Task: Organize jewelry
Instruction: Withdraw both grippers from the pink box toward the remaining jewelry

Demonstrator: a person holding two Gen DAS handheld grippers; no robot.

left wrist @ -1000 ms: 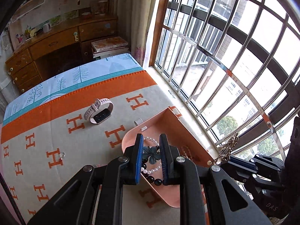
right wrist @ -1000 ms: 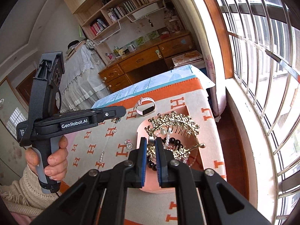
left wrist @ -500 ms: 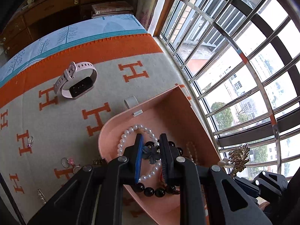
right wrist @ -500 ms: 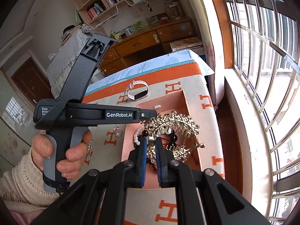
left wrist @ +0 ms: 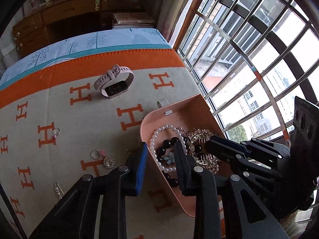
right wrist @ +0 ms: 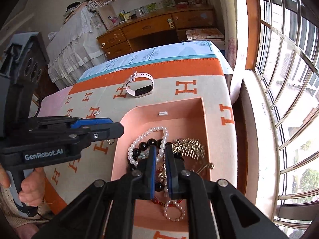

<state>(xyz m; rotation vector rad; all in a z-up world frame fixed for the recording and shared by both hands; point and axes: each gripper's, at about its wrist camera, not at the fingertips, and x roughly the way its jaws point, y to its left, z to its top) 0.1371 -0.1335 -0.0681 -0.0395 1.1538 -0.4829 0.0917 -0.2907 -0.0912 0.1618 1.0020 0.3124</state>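
A pink tray [left wrist: 179, 109] [right wrist: 179, 107] holds a pearl necklace [left wrist: 159, 131] [right wrist: 147, 133], black beads [left wrist: 165, 144] [right wrist: 142, 145], a small blue flower piece [left wrist: 169, 157] and a gold comb tiara [left wrist: 199, 135] [right wrist: 188, 145]. My left gripper [left wrist: 160, 149] is open above the tray's left rim, over the flower piece. My right gripper [right wrist: 159, 149] is low in the tray, jaws narrowly apart around the tiara's gold base [right wrist: 162, 171]; it also shows in the left wrist view [left wrist: 225, 149].
A pink smartwatch [left wrist: 113, 81] [right wrist: 139, 85] lies further back on the H-patterned blanket [left wrist: 59, 107]. Rings and small brooches [left wrist: 109, 161] and an earring [left wrist: 56, 132] lie left of the tray. A barred window is to the right.
My left gripper opened and let the flower piece drop into the tray. My right gripper lowered the tiara into the tray and its jaws parted slightly.
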